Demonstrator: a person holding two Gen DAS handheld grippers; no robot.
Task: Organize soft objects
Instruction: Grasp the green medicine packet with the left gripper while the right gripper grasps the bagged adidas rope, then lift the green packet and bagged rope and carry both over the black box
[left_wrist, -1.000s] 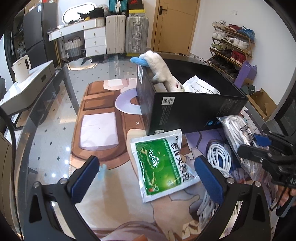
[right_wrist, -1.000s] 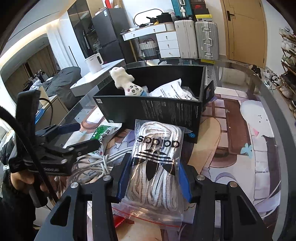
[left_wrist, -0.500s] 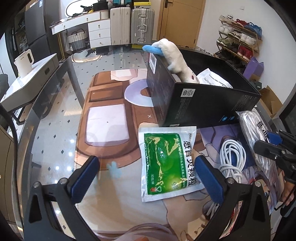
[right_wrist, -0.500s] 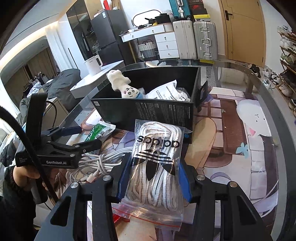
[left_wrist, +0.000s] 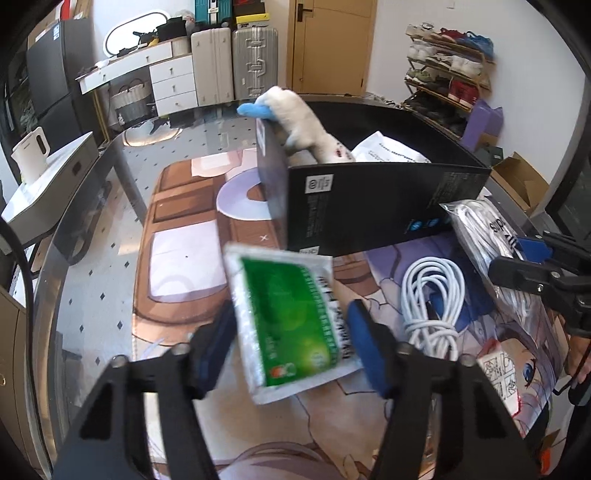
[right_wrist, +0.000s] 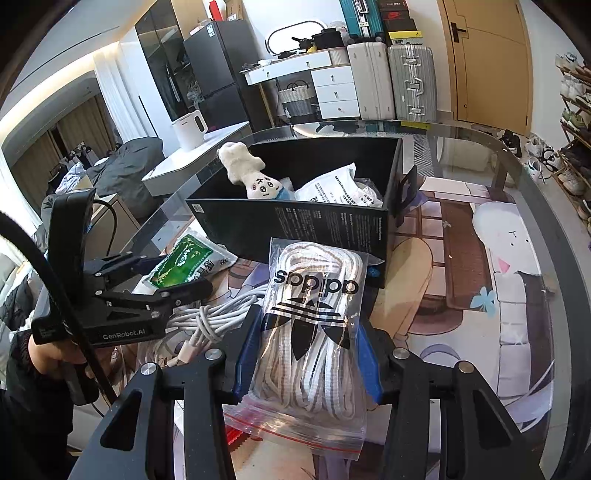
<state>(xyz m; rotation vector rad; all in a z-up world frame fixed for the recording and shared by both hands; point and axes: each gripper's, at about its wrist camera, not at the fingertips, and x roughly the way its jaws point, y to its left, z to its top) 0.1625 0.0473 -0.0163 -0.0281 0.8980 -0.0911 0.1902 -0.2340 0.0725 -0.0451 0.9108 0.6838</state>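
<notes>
My left gripper is shut on a green and white sachet, which looks tilted up off the mat; the gripper also shows in the right wrist view with the sachet. My right gripper is shut on a clear adidas bag of white laces, just in front of the black box. The box holds a white plush toy and a white packet.
A coiled white cable lies on the printed mat between the two grippers. The glass table's curved edge runs along the right. Suitcases and a shoe rack stand beyond the table.
My left gripper has moved forward and closed on the green sachet, which now tilts up from the mat. My right gripper still holds the lace bag in nearly the same place.
</notes>
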